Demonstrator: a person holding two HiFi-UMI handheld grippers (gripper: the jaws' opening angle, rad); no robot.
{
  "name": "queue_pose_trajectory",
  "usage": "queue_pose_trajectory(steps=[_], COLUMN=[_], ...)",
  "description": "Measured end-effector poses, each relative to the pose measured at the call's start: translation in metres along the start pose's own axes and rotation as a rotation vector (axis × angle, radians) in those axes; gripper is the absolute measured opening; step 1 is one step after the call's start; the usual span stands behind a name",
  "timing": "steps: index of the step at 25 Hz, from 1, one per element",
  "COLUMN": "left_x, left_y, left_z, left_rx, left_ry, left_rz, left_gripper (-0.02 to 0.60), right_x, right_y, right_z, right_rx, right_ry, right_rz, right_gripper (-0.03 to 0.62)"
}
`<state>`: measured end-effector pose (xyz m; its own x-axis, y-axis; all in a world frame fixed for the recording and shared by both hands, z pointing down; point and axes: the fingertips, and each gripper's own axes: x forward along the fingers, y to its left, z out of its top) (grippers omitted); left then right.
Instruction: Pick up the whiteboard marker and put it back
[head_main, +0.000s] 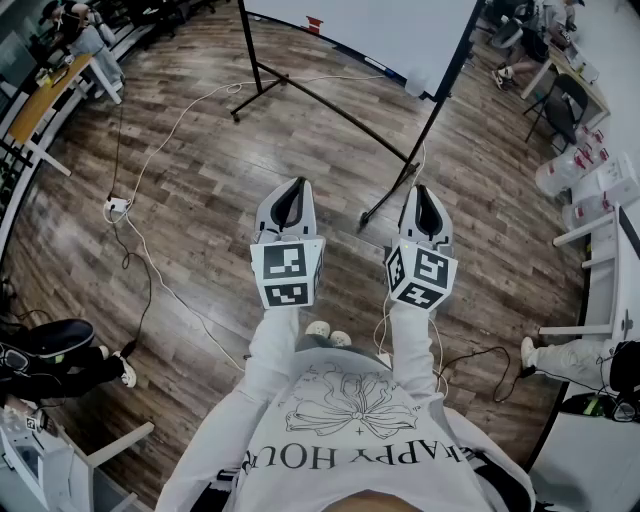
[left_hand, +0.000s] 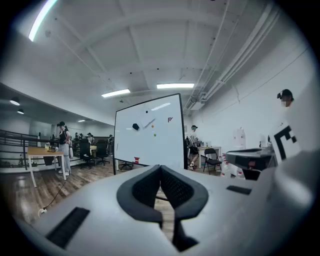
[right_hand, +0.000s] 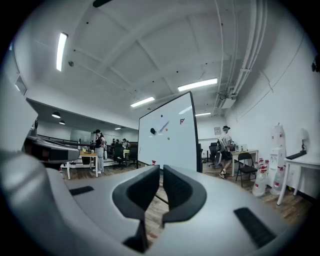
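A whiteboard (head_main: 380, 30) on a black wheeled stand stands ahead of me across the wood floor. In the left gripper view a thin pale stick (left_hand: 148, 122) that looks like the marker lies slanted on the whiteboard (left_hand: 150, 145), beside a black eraser (left_hand: 135, 126). The same stick (right_hand: 163, 128) shows in the right gripper view. My left gripper (head_main: 291, 195) and right gripper (head_main: 428, 200) are held side by side at waist height, pointing at the board and well short of it. Both are shut with nothing between the jaws.
The stand's black legs (head_main: 300, 95) and white cables (head_main: 160, 150) run across the floor between me and the board. A small red object (head_main: 314, 22) sits at the board's lower edge. Desks, chairs and people are at the left (left_hand: 62, 145); water jugs (head_main: 575, 170) are at the right.
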<state>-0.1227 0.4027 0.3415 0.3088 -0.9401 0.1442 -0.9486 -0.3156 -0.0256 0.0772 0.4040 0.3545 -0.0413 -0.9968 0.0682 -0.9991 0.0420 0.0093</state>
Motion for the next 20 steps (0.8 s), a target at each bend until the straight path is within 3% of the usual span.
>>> queue_pose_trajectory(steps=[20], left_x=[0.036], left_y=[0.039], left_z=[-0.005], left_rx=[0.009], left_ry=[0.004], left_rz=[-0.03], left_gripper=[0.006], right_x=[0.042], right_y=[0.023], right_z=[-0.013], right_rx=[-0.007], right_ry=[0.027], right_rz=[-0.04], right_gripper=[0.023])
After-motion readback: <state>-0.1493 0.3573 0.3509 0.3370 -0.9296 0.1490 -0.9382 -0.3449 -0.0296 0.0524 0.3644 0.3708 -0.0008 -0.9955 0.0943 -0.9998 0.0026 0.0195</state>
